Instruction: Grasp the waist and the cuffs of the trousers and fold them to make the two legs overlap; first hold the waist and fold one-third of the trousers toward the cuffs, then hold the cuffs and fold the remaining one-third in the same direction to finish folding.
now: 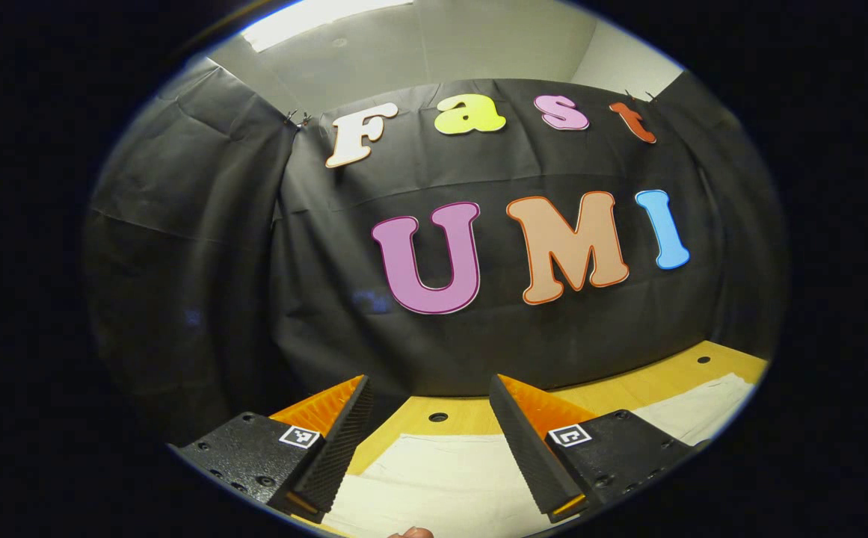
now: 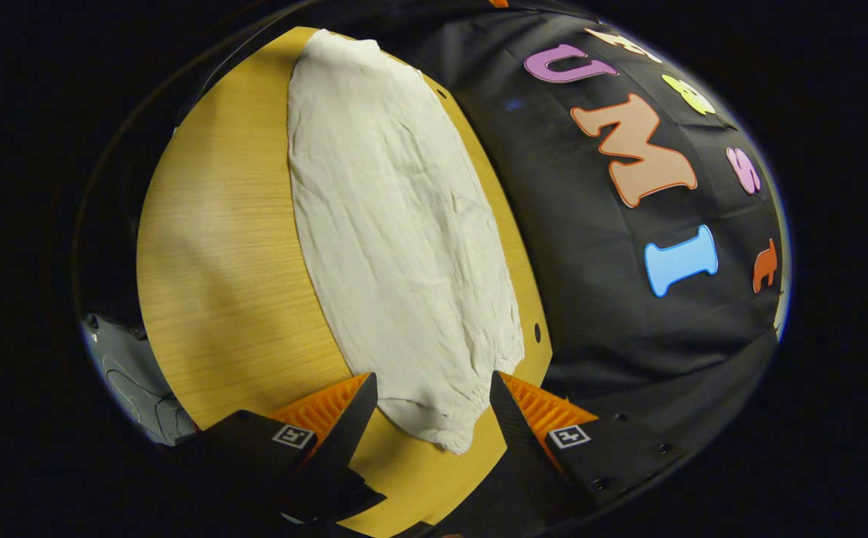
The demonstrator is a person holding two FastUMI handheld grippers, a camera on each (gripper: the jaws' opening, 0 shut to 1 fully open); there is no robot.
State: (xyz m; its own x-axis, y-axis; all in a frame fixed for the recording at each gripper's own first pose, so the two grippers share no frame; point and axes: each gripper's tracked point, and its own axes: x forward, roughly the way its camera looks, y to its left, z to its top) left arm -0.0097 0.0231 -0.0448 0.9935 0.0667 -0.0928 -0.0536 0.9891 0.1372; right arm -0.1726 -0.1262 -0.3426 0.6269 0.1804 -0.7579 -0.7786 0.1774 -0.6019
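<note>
**Trousers lay lengthwise ahead of the right gripper, both grippers spread**

The wooden table [image 2: 224, 299] ran forward from the right gripper [image 2: 434, 407], with a broad bare strip of wood to that gripper's left and only a narrow margin on its right, where the tabletop met the black cloth wall [image 2: 613, 329]. Small dark holes dotted that right-hand edge.

The pale trousers [image 2: 396, 239] lay flat on the table, their long axis pointing straight away from the right gripper. The near end, gathered and slightly rounded, sat between that gripper's spread fingers without touching either; the far end narrowed toward the table's far edge. The cloth was lightly wrinkled along its length.

In the left gripper view, the trousers [image 1: 441, 478] lay just below and ahead of the left gripper [image 1: 430, 441], whose fingers stood wide apart with nothing pinched. A further stretch of pale cloth showed off to its right. The table's edge met the cloth wall [image 1: 478, 344] a little way ahead.
</note>
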